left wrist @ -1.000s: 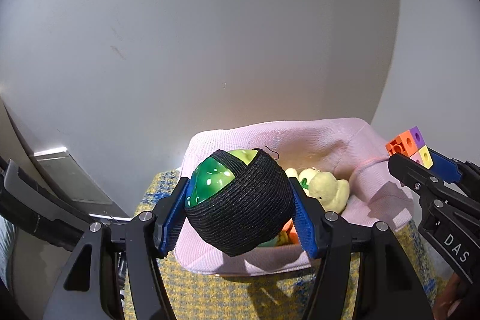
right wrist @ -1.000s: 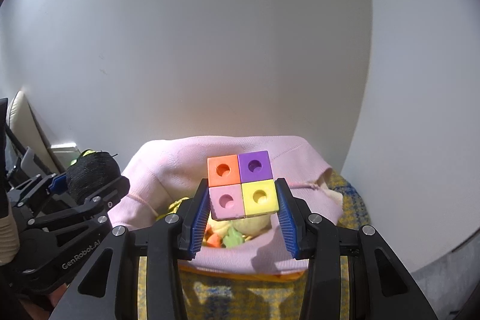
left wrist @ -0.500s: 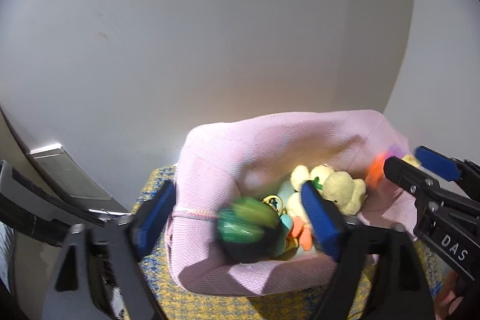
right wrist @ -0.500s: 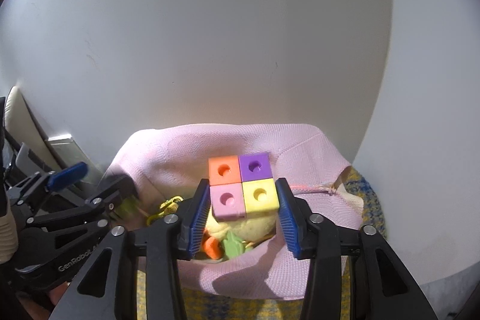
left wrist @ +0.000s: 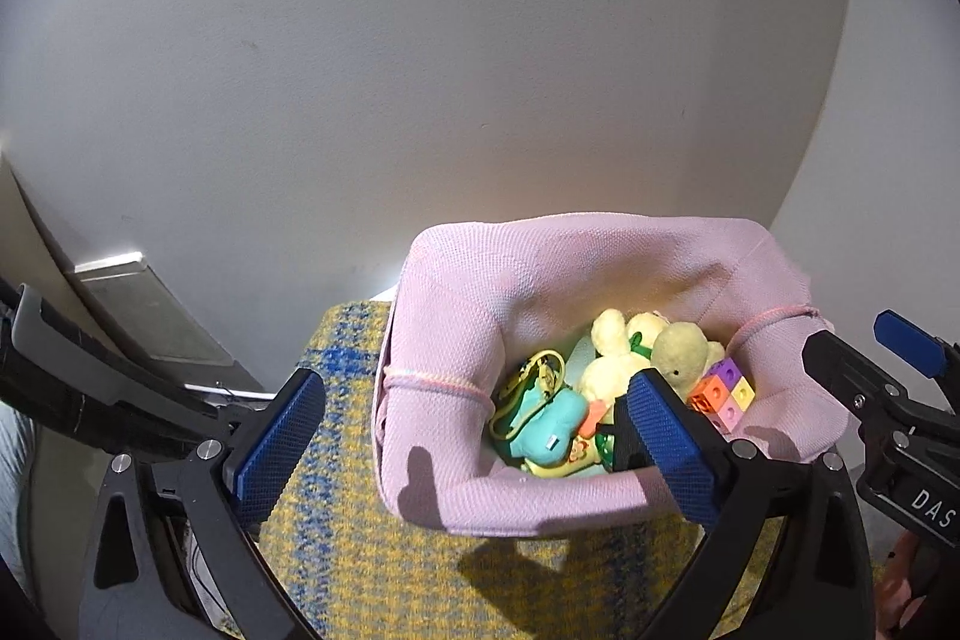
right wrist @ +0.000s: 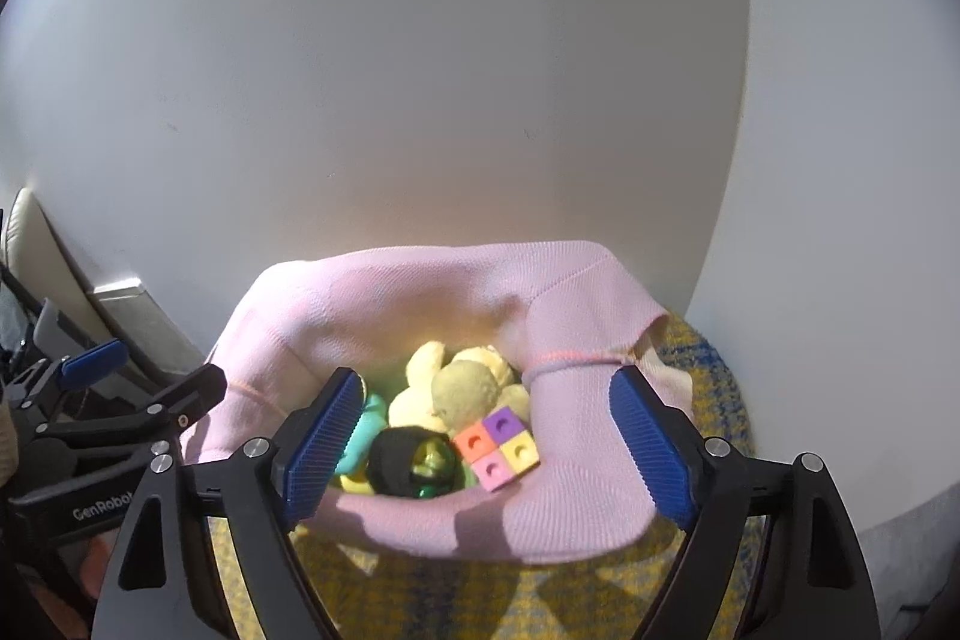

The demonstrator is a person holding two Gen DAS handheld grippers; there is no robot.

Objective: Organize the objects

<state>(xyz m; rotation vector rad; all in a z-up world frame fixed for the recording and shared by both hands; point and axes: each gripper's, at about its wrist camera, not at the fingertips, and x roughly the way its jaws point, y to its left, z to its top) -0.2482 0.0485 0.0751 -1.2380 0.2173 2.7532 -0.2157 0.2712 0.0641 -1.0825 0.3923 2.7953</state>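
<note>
A pink fabric basket (left wrist: pixel 540 256) (right wrist: pixel 420 280) sits against the wall, holding soft toys. My left gripper (left wrist: pixel 474 382) hovers over its near-left rim, jaws opening wide, nothing gripped. A green ball in a black knit cover (right wrist: pixel 414 463) lies in the basket; in the left wrist view my finger hides most of it. My right gripper (right wrist: pixel 485 381) hangs over the near rim, jaws opening, also empty. Below it the four-colour cube block (right wrist: pixel 497 448) (left wrist: pixel 723 394) rests beside a yellow plush (right wrist: pixel 462 388) (left wrist: pixel 636 346) and a teal toy (left wrist: pixel 549 427).
The basket stands on a yellow-and-blue woven cloth (left wrist: pixel 336 550) (right wrist: pixel 708 352). A white wall (left wrist: pixel 480 70) rises right behind it. A grey ledge (left wrist: pixel 138 304) runs along the left. Each gripper's fingers (left wrist: pixel 840 358) (right wrist: pixel 192 388) show at the edge of the other's view.
Both grippers went from shut to open. The covered green ball dropped out of the left gripper and the cube block out of the right, and both landed in the basket.
</note>
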